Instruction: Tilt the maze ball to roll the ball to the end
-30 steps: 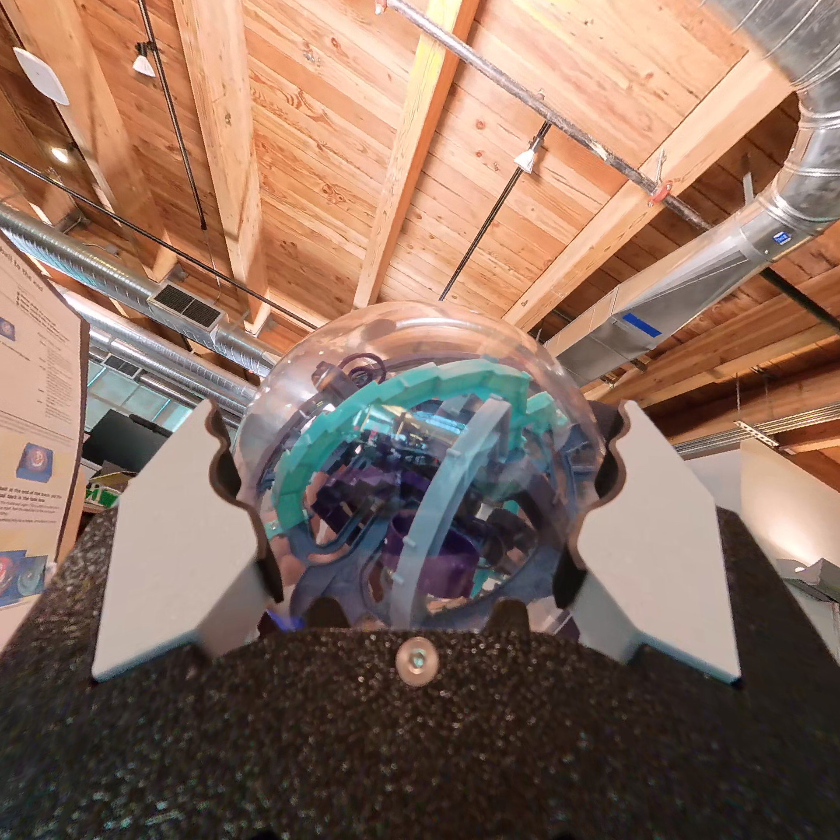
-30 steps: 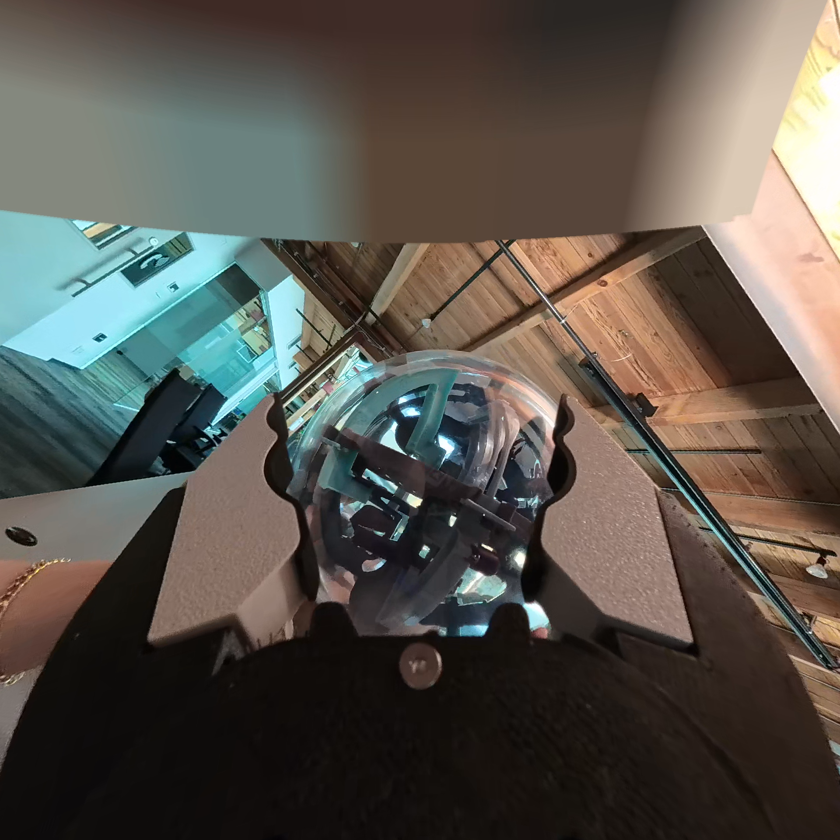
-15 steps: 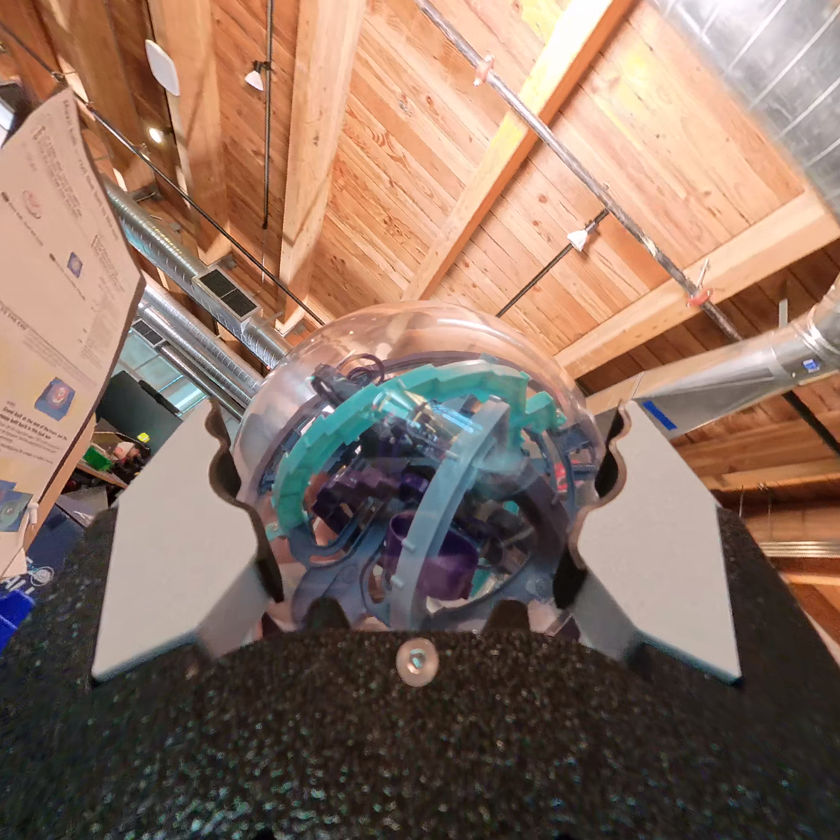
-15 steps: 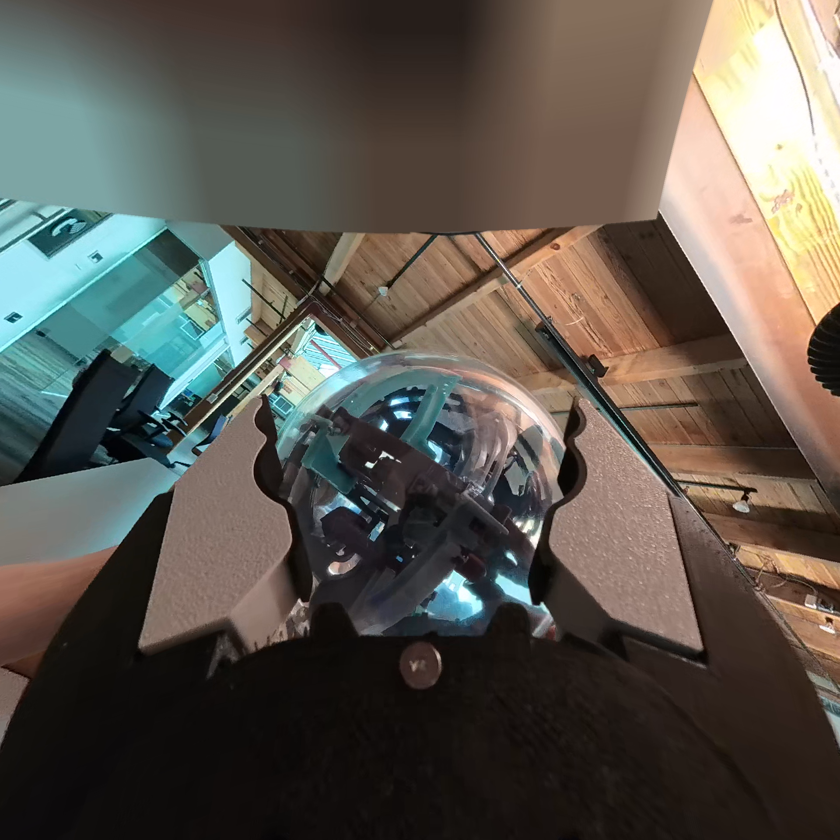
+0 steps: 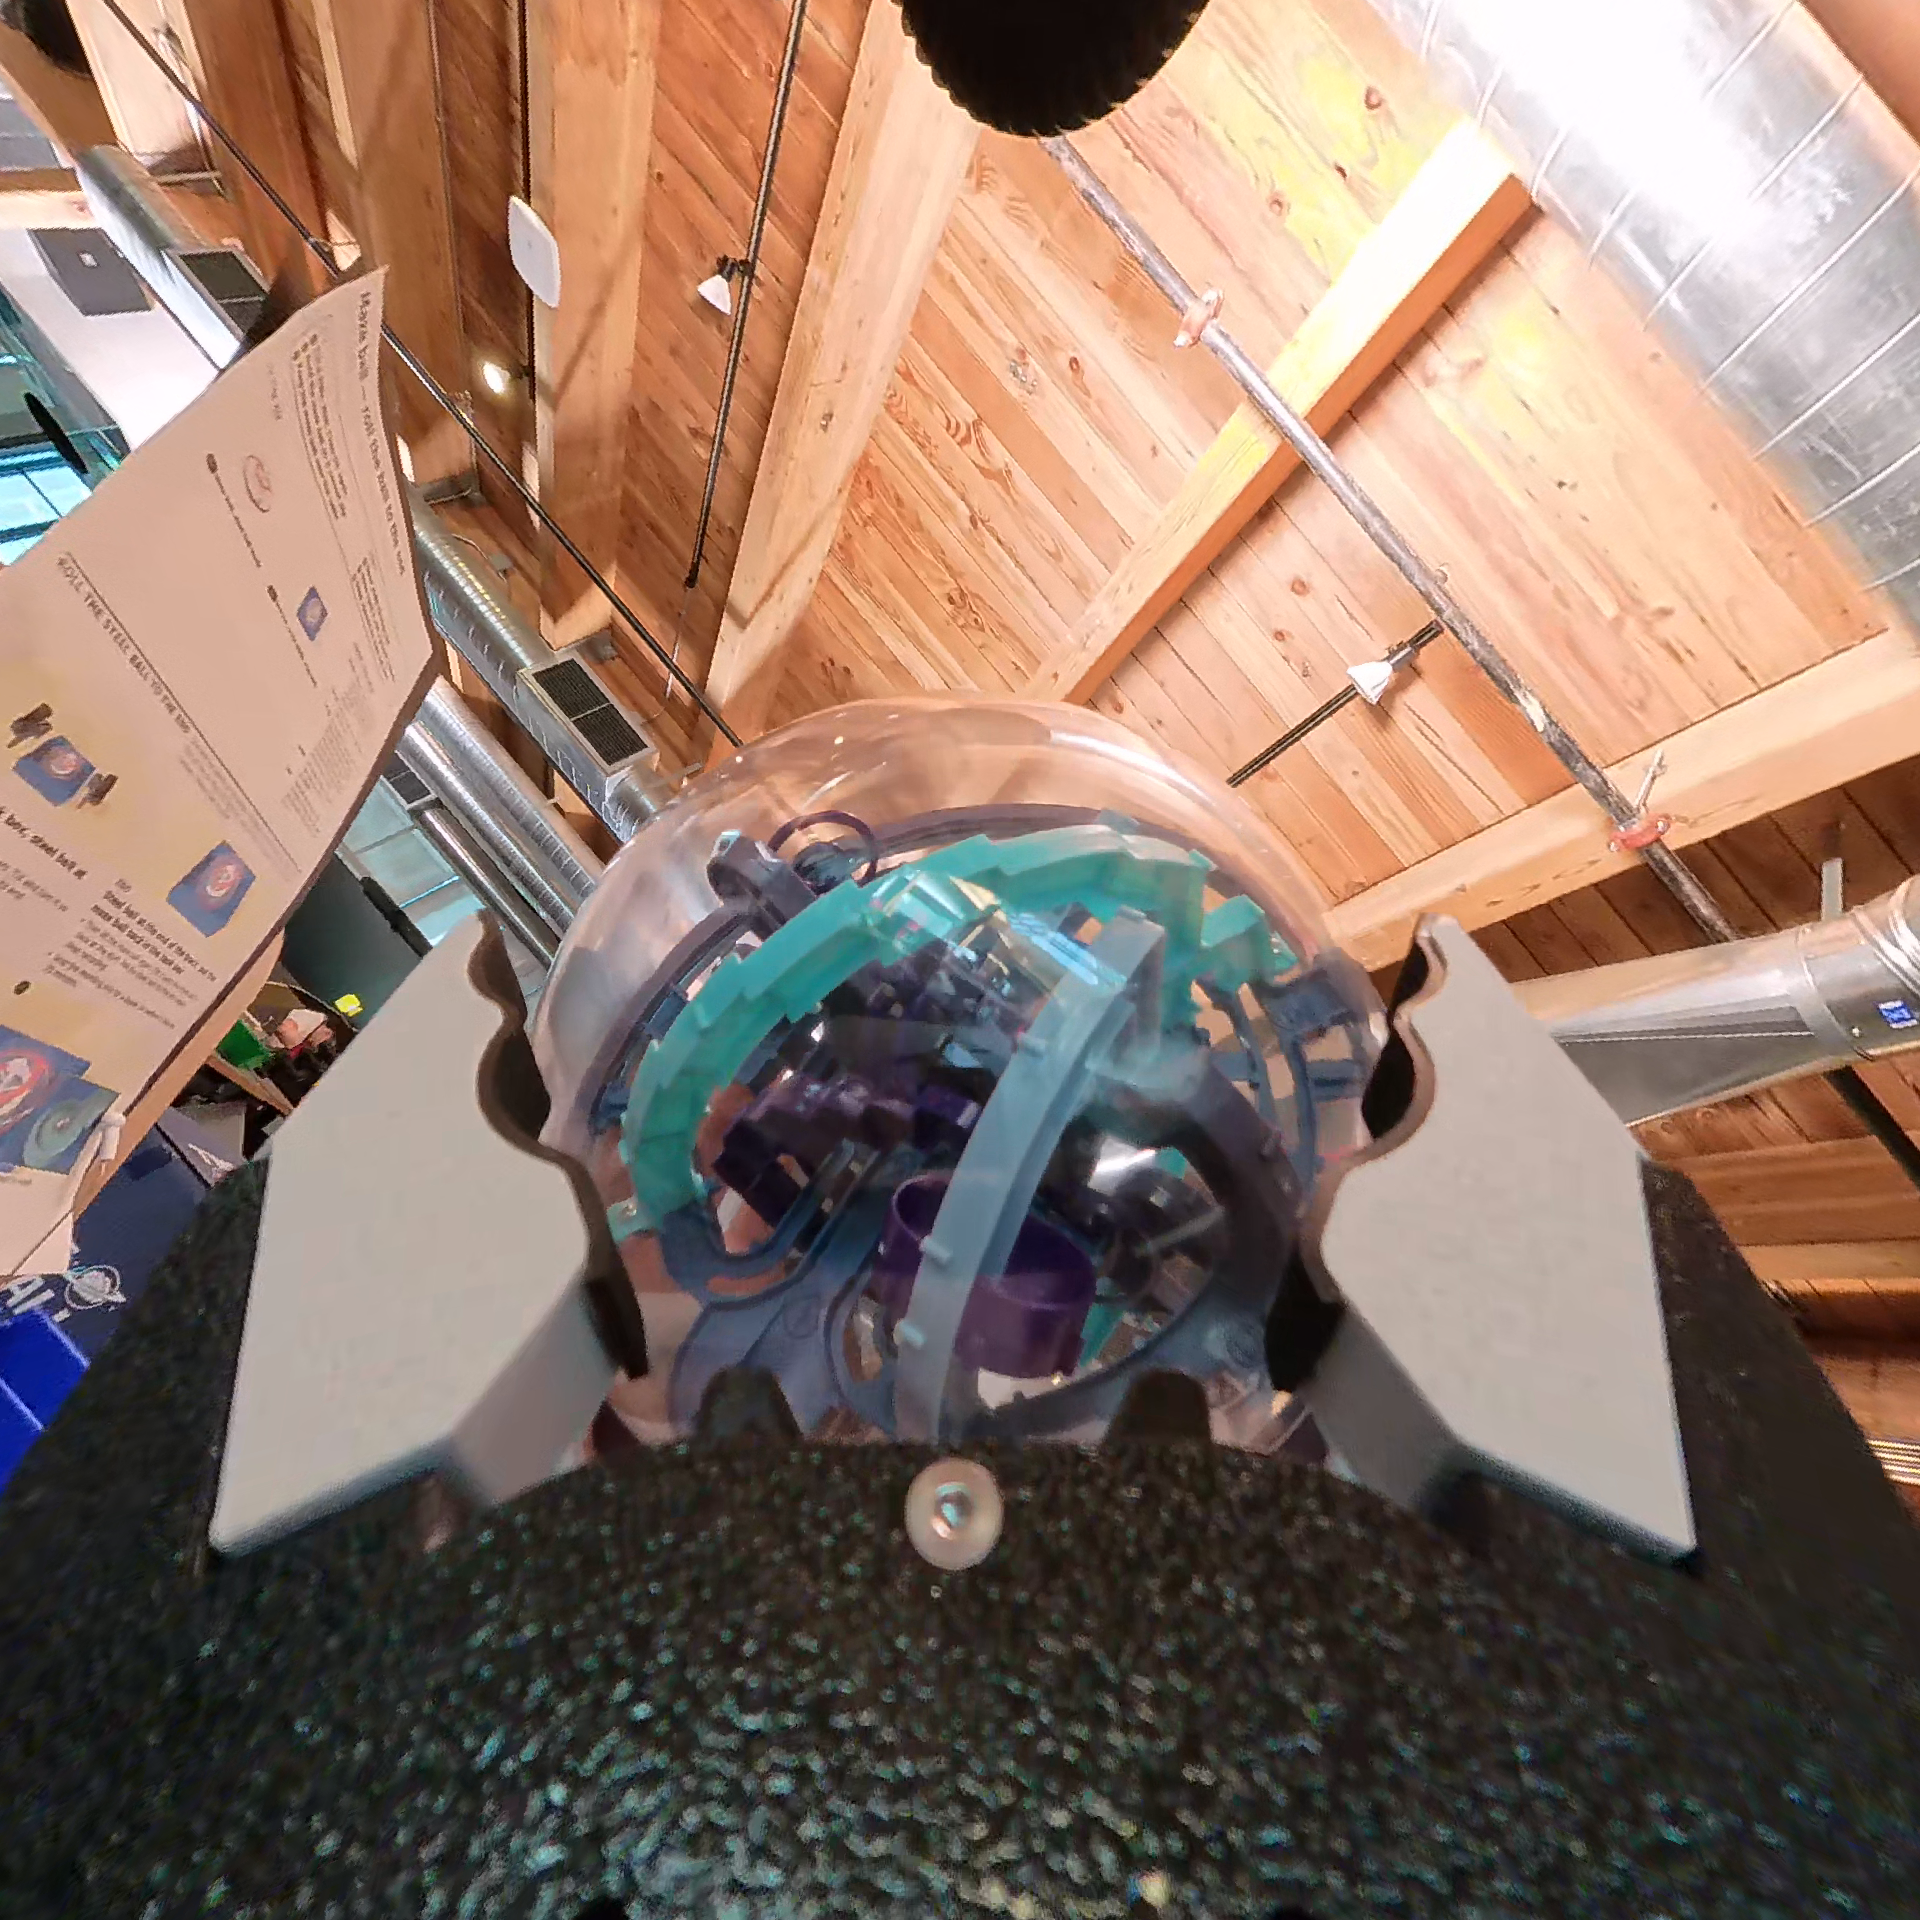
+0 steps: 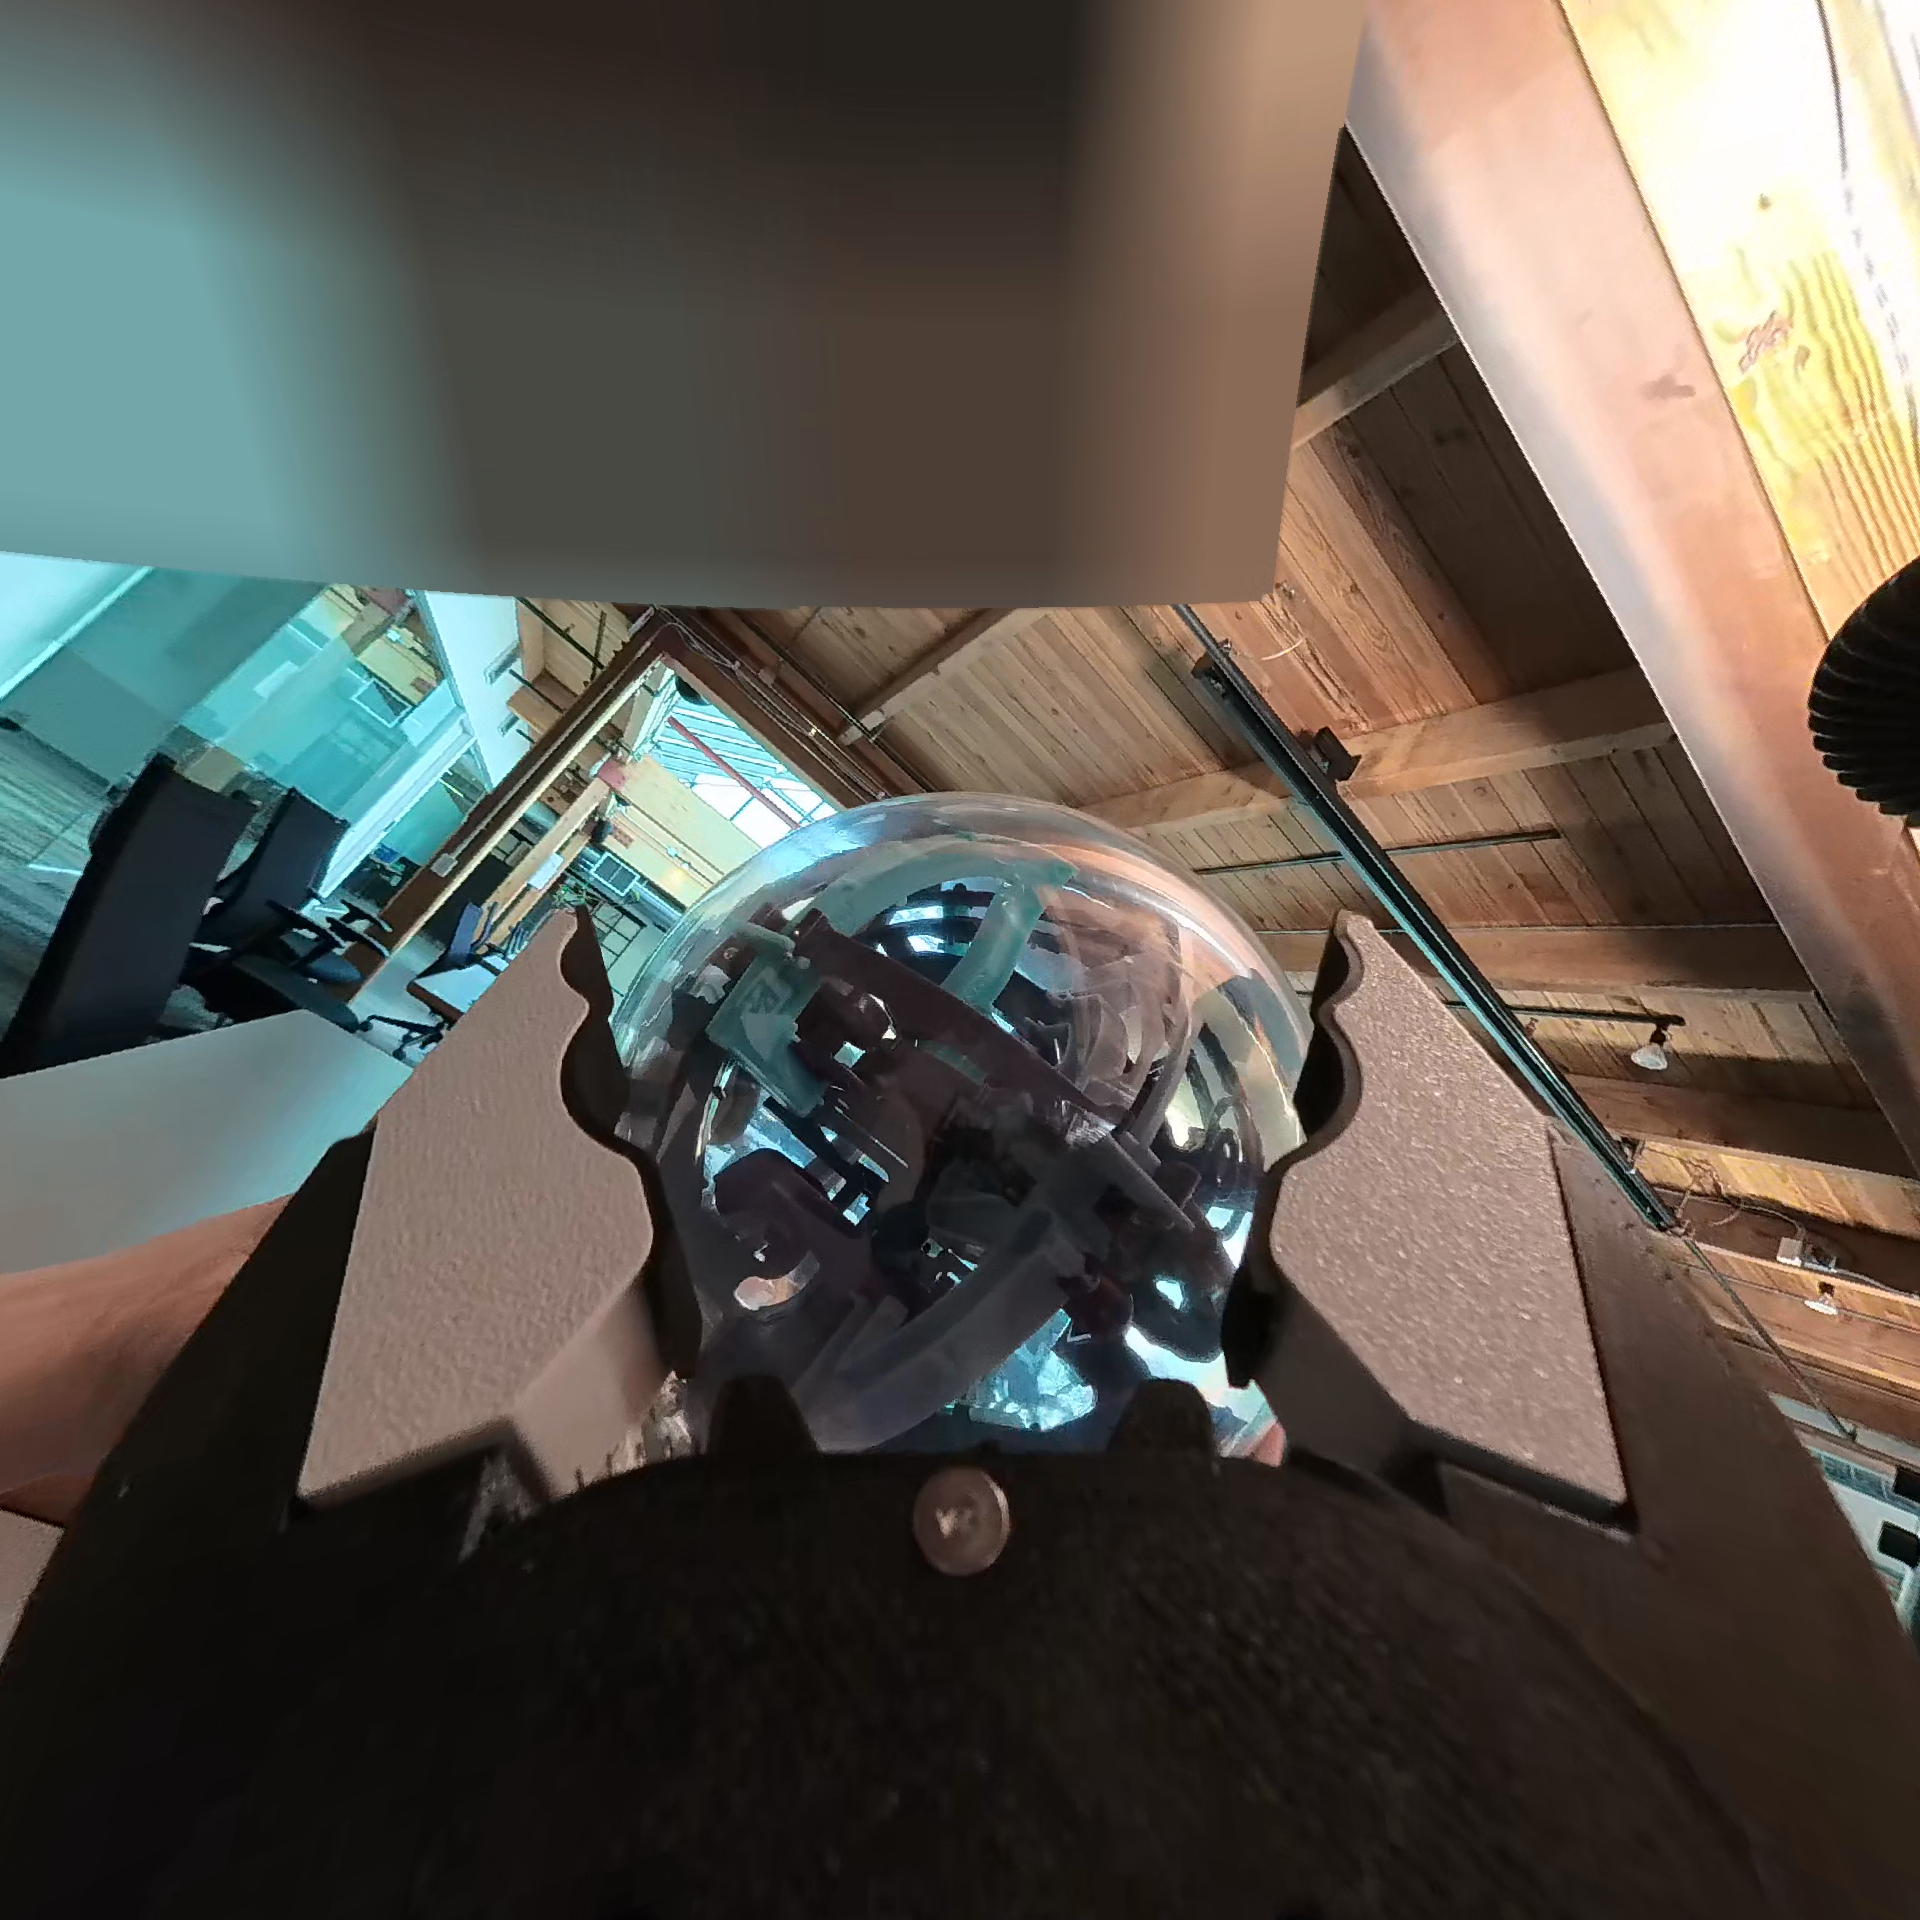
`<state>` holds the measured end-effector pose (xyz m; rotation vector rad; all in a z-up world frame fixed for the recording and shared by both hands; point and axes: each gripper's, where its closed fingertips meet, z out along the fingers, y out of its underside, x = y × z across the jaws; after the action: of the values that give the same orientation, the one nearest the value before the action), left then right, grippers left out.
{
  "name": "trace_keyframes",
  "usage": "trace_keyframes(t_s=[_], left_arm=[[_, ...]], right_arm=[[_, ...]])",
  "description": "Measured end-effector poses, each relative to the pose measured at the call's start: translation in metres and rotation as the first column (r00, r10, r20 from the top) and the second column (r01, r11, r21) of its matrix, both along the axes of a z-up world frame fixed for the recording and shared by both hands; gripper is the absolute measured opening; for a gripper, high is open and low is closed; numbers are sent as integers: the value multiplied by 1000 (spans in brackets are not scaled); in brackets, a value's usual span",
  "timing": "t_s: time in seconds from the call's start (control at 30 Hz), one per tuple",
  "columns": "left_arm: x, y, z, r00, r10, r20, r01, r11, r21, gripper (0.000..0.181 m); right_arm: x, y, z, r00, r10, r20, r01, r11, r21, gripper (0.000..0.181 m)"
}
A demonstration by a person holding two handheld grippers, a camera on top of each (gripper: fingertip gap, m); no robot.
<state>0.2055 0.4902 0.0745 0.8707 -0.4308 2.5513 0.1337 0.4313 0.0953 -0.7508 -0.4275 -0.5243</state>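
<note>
Gripping the clear maze ball (image 5: 956, 1049) between both claws — left gripper (image 5: 956, 1143) and right gripper (image 6: 951, 1153) each pinching it, held overhead | tilting under way | steel ball unseen — finish unconfirmed

One maze ball (image 5: 961, 1081), clear, centre of the frame in both wrist views (image 6: 951, 1122). Two grippers: left gripper (image 5: 961, 1039), right gripper (image 6: 951, 1049), two grey fingers each. One printed sheet (image 5: 187, 727) at left edge, left wrist view. Two track spotlights (image 5: 717, 291) (image 5: 1374, 677) on the ceiling, upper half. One black ribbed round object (image 5: 1049, 57) at top edge.
</note>
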Motion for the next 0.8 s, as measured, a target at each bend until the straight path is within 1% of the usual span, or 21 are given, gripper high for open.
trace_keyframes(t_s=[0.47, 0.8], left_arm=[[1, 0, 0, 999, 19, -26, -19, 1000, 0, 156], [-3, -1, 3, 1000, 7, -2, -7, 1000, 11, 156]], right_arm=[[3, -1, 1, 1000, 11, -14, -11, 1000, 0, 131], [-2, -4, 1, 1000, 24, 2, -24, 1000, 11, 129]])
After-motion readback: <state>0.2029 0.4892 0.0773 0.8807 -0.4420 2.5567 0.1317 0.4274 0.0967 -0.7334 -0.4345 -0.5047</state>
